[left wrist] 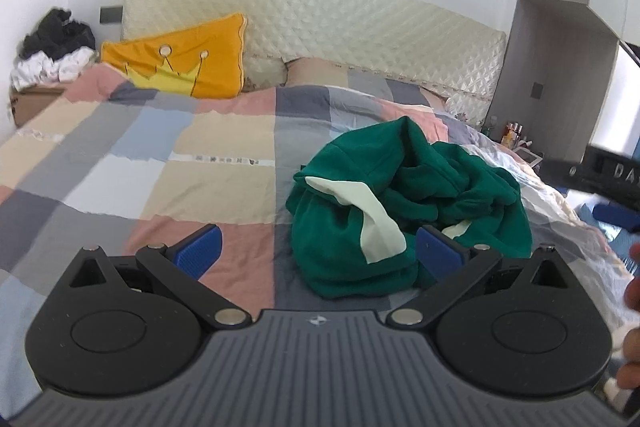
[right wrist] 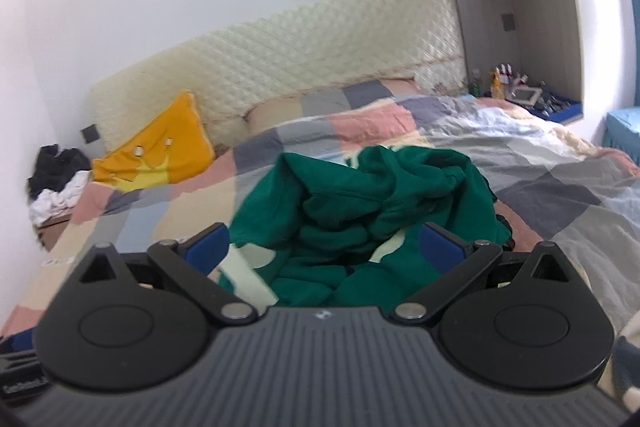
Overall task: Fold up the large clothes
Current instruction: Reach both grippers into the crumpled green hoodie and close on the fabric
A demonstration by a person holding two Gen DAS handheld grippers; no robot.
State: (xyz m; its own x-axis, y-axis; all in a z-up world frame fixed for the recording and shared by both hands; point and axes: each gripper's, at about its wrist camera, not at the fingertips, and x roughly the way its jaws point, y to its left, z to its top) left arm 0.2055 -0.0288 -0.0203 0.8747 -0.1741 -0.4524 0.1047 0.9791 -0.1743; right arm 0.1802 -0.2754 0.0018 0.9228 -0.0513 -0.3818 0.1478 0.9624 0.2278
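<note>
A dark green garment with pale mint patches (left wrist: 404, 199) lies crumpled in a heap on the patchwork bed cover (left wrist: 160, 163). My left gripper (left wrist: 316, 251) hovers just in front of the heap's near left side, open, with nothing between its blue pads (left wrist: 200, 251). In the right wrist view the same green garment (right wrist: 360, 203) fills the middle, and my right gripper (right wrist: 324, 247) stands open right over its near edge, blue pads (right wrist: 438, 247) apart on either side of the cloth. Whether they touch the fabric I cannot tell.
An orange crown cushion (left wrist: 180, 63) leans on the quilted cream headboard (left wrist: 320, 23). A pile of black and white clothes (left wrist: 52, 47) sits on a box at the far left. A bedside niche with small bottles (right wrist: 508, 83) is at the right. A hand (left wrist: 632, 327) shows at the right edge.
</note>
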